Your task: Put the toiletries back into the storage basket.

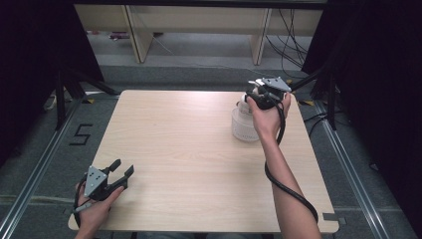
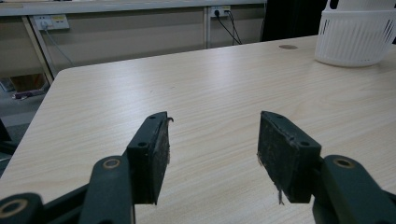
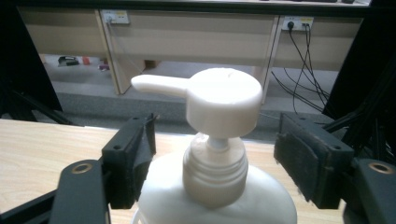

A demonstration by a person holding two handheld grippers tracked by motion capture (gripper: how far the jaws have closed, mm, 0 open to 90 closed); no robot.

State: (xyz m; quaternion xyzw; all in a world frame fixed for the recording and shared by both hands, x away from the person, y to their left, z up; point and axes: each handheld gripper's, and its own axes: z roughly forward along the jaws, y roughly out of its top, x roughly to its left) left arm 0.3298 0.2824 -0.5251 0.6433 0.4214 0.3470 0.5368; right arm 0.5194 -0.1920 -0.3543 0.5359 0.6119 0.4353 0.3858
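A white pump bottle [image 3: 219, 154] stands at the table's far right, seemingly inside a white slatted basket [image 1: 244, 127]; its spout points left in the right gripper view. My right gripper [image 3: 219, 140] straddles the bottle's neck just under the pump head [image 3: 224, 100]. There is a gap on each side between the pads and the neck, so it stands open without gripping. In the high view the right gripper [image 1: 255, 95] sits above the basket. My left gripper [image 1: 124, 168] rests near the front left corner, open and empty; the basket [image 2: 355, 37] shows far off in its view.
The light wooden table [image 1: 189, 164] is bare between the two hands. Beyond its far edge are wooden furniture legs [image 1: 137, 35] and loose cables [image 1: 293, 45] on the floor. Dark curtains hang on both sides.
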